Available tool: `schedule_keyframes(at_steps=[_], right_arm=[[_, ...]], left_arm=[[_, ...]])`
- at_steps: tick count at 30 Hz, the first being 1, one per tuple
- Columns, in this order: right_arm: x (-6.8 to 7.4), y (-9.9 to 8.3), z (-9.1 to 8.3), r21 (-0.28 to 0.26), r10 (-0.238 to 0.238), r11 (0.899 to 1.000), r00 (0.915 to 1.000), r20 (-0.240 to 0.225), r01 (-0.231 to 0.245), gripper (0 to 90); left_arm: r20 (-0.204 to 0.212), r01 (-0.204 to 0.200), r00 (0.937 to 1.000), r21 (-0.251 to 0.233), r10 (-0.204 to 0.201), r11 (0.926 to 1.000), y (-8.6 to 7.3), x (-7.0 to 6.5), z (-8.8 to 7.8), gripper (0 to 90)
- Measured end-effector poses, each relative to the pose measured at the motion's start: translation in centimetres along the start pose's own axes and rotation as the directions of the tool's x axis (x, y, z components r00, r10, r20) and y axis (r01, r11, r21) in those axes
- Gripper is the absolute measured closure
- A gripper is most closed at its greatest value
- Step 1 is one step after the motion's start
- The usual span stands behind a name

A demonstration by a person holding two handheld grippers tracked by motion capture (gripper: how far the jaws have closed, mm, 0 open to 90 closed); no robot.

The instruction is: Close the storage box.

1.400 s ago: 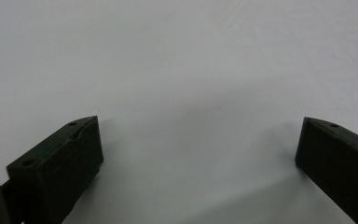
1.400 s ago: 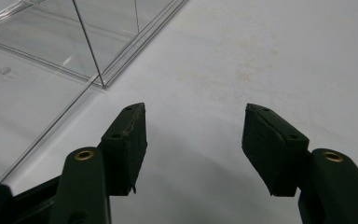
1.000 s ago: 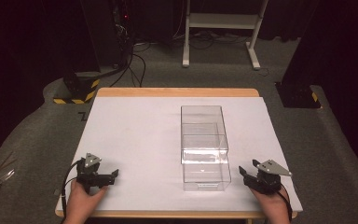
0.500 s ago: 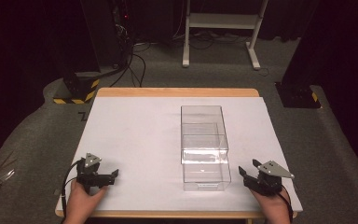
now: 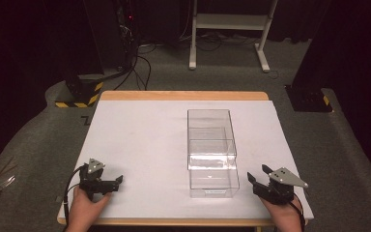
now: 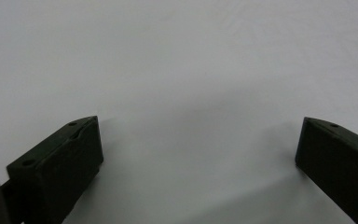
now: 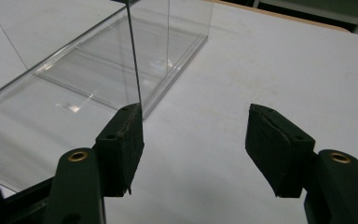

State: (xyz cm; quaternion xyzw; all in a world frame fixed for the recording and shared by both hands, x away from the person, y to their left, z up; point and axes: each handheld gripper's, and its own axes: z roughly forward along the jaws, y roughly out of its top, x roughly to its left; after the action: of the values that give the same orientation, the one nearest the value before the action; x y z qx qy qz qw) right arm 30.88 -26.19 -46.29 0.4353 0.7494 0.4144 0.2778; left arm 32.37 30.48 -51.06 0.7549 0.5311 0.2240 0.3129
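Right gripper (image 5: 257, 178) sat with its jaws apart and nothing between them, just beside the clear box (image 5: 211, 152) in the middle of the table (image 5: 140, 140); left gripper (image 5: 118, 181) gaped wide over bare white surface near the front edge, well apart from it

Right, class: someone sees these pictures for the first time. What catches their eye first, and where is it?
First the clear box, standing empty on the white table a little right of the middle. Then the two black grippers at the near edge: the left gripper near the left corner, jaws open over bare white, and the right gripper just right of the box, jaws open with nothing between them.
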Motion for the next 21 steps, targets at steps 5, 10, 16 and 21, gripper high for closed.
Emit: schedule_keyframes(at_steps=[5,10,16,21], right_arm=[[0.3,0.2,-0.4,-0.013,-0.005,1.0,1.0,-0.004,0.005,37.4],[0.5,0.4,-0.8,-0.026,-0.011,1.0,0.9999,-0.005,0.011,37.5],[1.1,0.8,-1.5,-0.048,-0.018,0.999,0.9996,-0.02,0.017,37.5],[1.7,1.1,-2.3,-0.068,-0.025,0.997,0.9991,-0.034,0.023,37.5]], left_arm=[[0.0,0.0,1.0,-0.001,0.0,1.0,0.0,0.0,0.0,0.8],[0.0,0.0,1.0,-0.001,0.0,1.0,0.0,0.0,0.0,0.8],[0.0,-0.001,1.0,-0.001,0.001,1.0,0.0,0.0,0.0,0.8],[0.0,0.0,1.0,-0.001,0.0,1.0,0.0,0.0,0.0,0.8]])
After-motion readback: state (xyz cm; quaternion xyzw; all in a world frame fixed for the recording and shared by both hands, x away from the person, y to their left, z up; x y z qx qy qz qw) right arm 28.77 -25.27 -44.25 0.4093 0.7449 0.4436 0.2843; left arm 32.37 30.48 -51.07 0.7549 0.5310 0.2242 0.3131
